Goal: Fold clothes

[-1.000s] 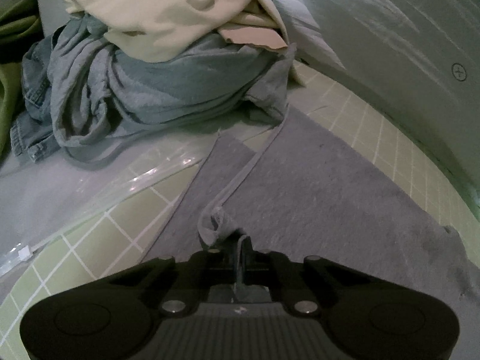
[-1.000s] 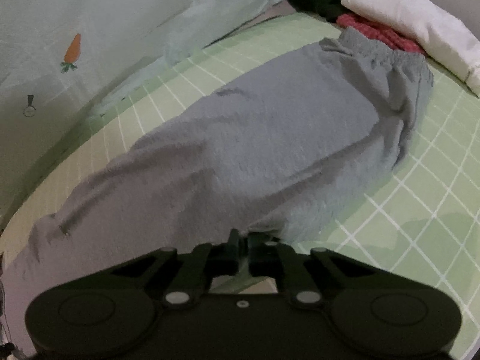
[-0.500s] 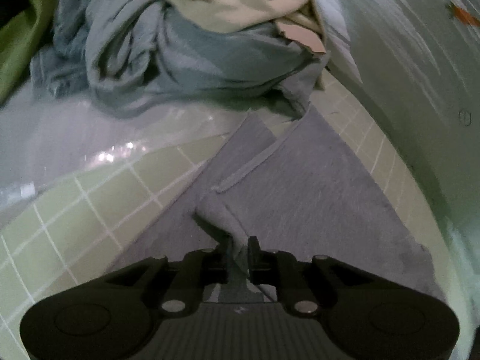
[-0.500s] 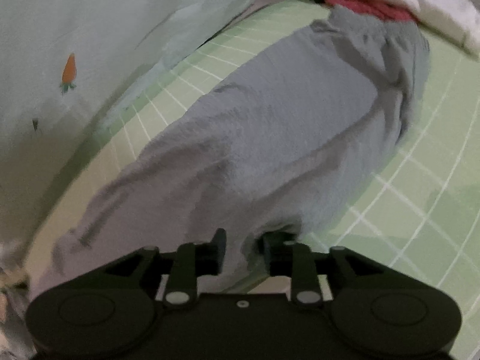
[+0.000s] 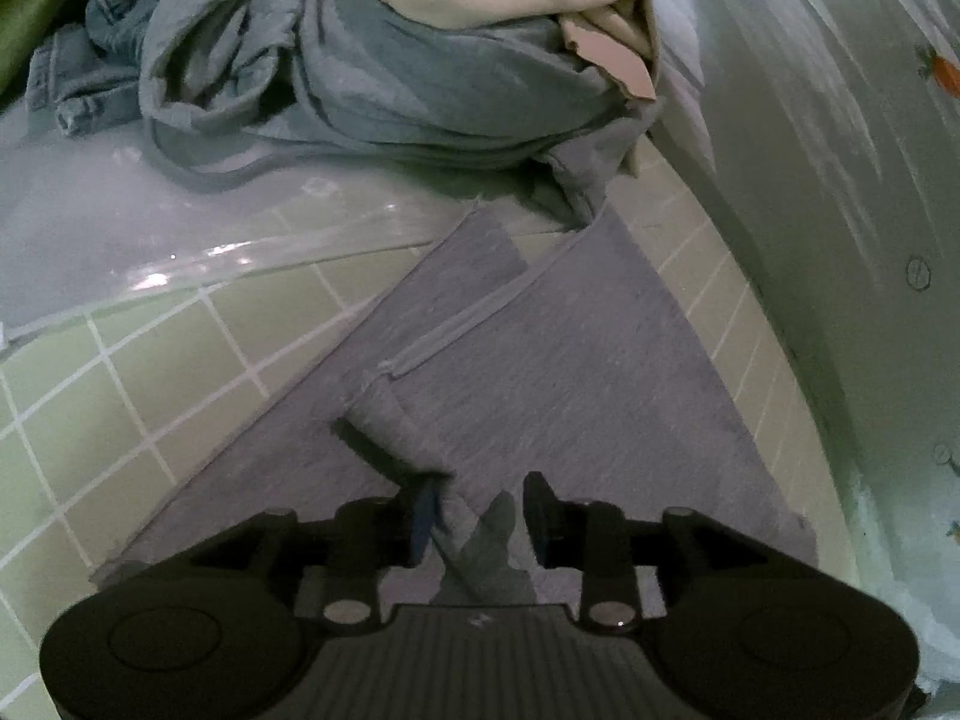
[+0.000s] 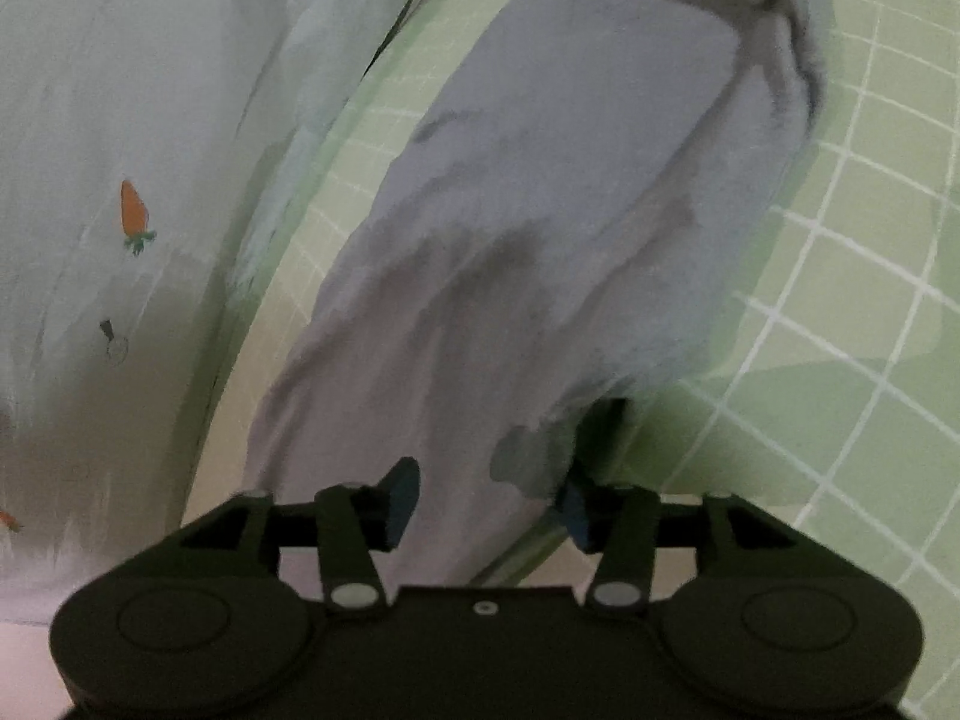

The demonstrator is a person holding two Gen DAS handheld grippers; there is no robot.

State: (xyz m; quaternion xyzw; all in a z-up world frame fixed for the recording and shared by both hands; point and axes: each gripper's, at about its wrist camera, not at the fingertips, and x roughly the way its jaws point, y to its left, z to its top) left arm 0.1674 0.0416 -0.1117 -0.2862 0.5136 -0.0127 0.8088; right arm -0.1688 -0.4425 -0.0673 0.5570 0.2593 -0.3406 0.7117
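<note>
Tongs [image 5: 480, 513] apart; laundry heap [image 5: 372, 54] seemingly behind trousers [image 5: 540, 372].

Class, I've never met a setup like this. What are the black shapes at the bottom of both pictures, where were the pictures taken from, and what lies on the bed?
There is no robot: a person holds a two-finger tool in each hand, with a camera looking along the fingers. One picture comes from the left tool, the other from the right tool. Both stand open, gripping nothing. Grey trousers lie on the green checked sheet; a pile of unfolded clothes sits beyond.
</note>
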